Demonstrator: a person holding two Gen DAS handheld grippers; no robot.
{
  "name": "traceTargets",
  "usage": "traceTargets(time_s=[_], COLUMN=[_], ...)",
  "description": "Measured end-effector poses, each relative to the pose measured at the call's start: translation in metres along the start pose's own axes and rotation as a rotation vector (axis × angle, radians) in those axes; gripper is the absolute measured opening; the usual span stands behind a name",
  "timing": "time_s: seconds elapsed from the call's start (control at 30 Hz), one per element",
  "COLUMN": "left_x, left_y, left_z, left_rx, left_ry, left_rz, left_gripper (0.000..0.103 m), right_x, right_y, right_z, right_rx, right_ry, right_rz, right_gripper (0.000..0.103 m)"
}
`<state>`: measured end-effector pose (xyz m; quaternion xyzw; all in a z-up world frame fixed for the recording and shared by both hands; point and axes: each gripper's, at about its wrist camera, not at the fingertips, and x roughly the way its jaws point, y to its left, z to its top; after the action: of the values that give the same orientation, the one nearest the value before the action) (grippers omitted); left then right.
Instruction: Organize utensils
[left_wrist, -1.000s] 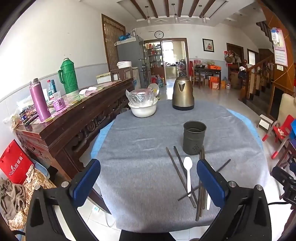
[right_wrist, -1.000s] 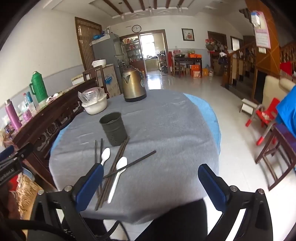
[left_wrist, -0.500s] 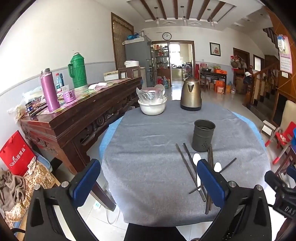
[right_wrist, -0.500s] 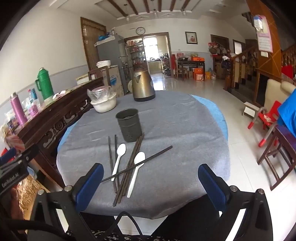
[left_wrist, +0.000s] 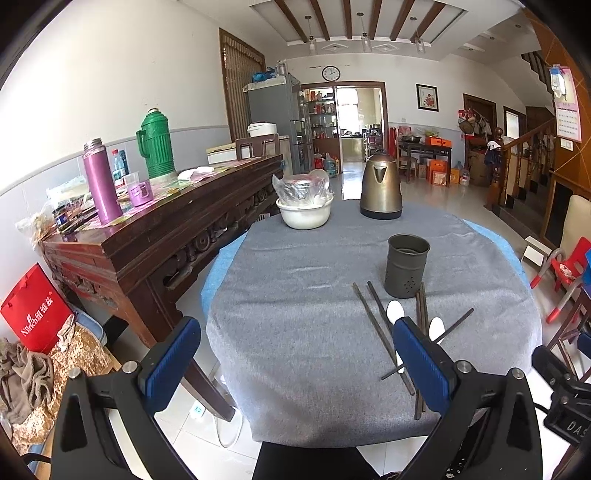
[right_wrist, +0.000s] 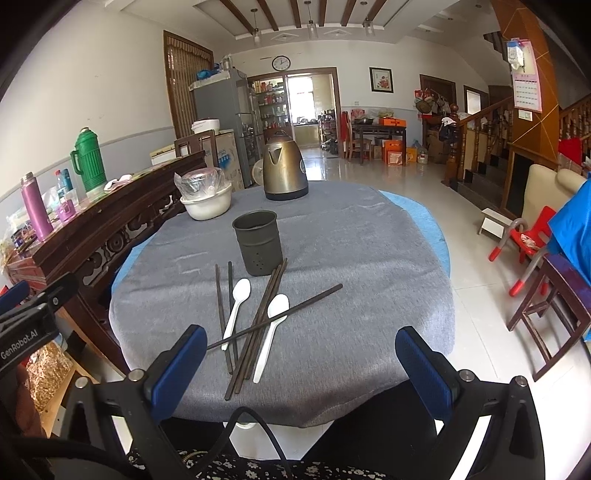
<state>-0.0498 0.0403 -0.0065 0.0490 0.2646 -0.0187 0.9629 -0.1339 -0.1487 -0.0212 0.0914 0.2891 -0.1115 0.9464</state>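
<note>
Clearly start of job: left tool (left_wrist: 295, 363) and right tool (right_wrist: 301, 365) both spread wide, empty, hovering off desk (right_wrist: 369, 251) edge. Chopsticks (right_wrist: 258, 314) and two white spoons (right_wrist: 271, 325) lie scattered before empty holder (right_wrist: 258, 242). Next: right tool drops onto one utensil, pinches thin shaft.

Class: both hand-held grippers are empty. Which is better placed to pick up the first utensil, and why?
Probably the right hand-held gripper: open, with the white plastic spoons and dark chopsticks lying almost between its fingers. In the left hand-held gripper view they sit off to the right.
</note>
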Motion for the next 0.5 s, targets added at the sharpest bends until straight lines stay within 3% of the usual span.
traceTargets(time_s=[0.3,0.5], left_x=[0.002,0.001], left_y=[0.016,0.012], left_z=[-0.007,-0.011], left_rx=[-0.056,-0.047], left_ry=[0.027,0.029], left_rz=[0.015,0.013], left_gripper=[0.103,0.103], right_x=[-0.020,-0.020], right_y=[-0.005,-0.002], right_z=[-0.003,-0.003], right_rx=[0.039,0.028], right_ry=[-0.086,-0.083], right_rz=[0.016,0.037], right_gripper=[0.103,0.103])
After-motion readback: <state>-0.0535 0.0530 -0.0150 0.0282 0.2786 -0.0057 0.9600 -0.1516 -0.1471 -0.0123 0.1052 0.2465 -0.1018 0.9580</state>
